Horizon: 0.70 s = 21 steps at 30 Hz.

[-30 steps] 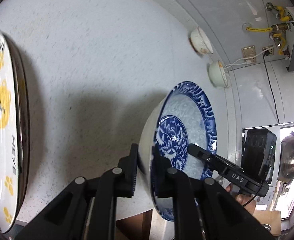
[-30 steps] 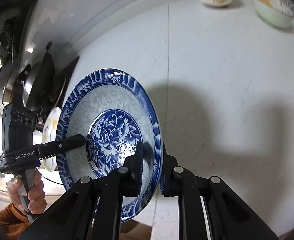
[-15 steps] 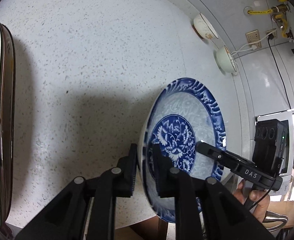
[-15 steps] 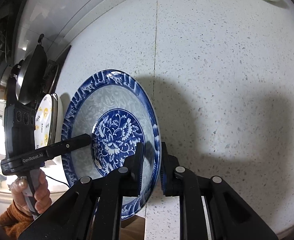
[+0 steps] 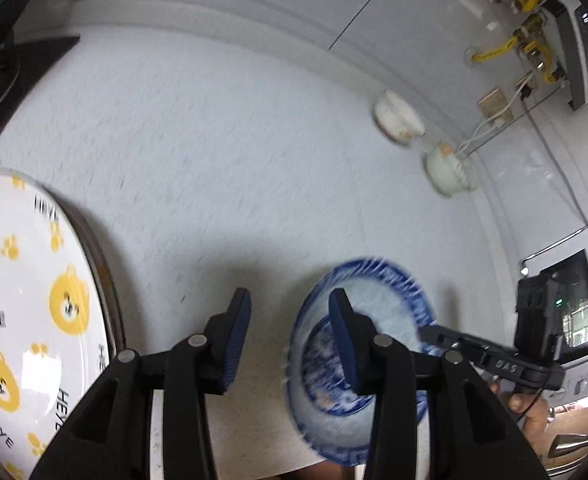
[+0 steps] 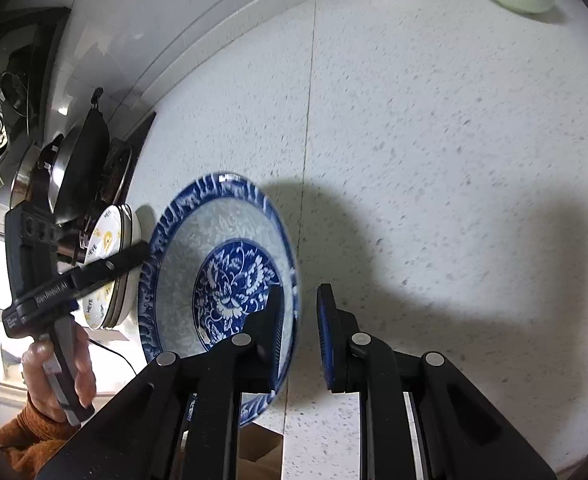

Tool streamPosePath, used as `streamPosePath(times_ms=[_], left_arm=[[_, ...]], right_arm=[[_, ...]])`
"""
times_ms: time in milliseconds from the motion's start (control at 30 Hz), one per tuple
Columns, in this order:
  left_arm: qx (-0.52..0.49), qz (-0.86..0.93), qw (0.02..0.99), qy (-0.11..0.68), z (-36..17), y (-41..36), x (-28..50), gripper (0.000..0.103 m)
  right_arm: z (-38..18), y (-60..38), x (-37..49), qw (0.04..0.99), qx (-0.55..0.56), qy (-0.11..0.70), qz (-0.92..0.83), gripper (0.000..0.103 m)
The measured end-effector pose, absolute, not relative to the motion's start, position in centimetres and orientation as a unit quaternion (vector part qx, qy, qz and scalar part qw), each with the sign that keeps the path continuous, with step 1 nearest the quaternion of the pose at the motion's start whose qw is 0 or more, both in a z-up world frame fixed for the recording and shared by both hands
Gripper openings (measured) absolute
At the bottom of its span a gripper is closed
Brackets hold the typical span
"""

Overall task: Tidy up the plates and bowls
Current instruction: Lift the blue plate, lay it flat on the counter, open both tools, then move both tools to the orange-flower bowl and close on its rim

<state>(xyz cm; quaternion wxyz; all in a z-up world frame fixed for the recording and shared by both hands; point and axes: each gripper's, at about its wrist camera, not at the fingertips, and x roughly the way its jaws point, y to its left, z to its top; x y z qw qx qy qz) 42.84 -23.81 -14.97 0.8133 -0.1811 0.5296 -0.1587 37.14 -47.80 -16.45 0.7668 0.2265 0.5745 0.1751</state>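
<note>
A blue-and-white floral plate (image 6: 222, 264) stands tilted on its edge over the speckled counter. My right gripper (image 6: 299, 292) is shut on its near rim, one finger inside the plate and one behind it. In the left wrist view the same plate (image 5: 377, 304) lies to the right of my left gripper (image 5: 289, 300). That gripper's jaws are opening, with only bare counter between them. A stack of white plates with yellow bears (image 5: 34, 320) sits at the left, and in the right wrist view the bear plates (image 6: 108, 240) lie just left of the blue plate.
A cream bowl (image 5: 397, 120) and a pale green bowl (image 5: 445, 176) stand by the back wall. A pan (image 6: 78, 168) sits on the stove at the far left. A wall socket, cables and yellow gas pipes (image 5: 509, 44) line the wall. A hand (image 6: 58, 376) holds the left gripper.
My left gripper has opened, let go of the blue plate's rim and pulled up and away from it. The right gripper still holds the plate, and the bear plates show more fully.
</note>
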Motion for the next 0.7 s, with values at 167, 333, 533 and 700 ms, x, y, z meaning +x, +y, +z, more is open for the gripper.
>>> streamPosePath(times_ms=[167,333,533,700], left_arm=[[-0.230,-0.246,0.783,0.524,-12.0,-27.2,45.7,0.064],[-0.231,-0.292,0.747,0.550,-11.4,-33.4,50.9,0.070],[-0.216,-0.302,0.727,0.577,-13.0,-42.9,59.3,0.071],[-0.237,-0.294,0.716,0.587,-15.6,-48.8,64.4,0.071]], right_arm=[[-15.0,-50.0,38.2,0.784,0.228,0.557,0.153,0.040],[-12.6,-54.2,39.7,0.809,0.229,0.529,0.114,0.062],[-10.0,-61.6,42.6,0.833,0.245,0.494,0.043,0.077],[-9.5,-67.3,47.4,0.836,0.259,0.483,0.016,0.078]])
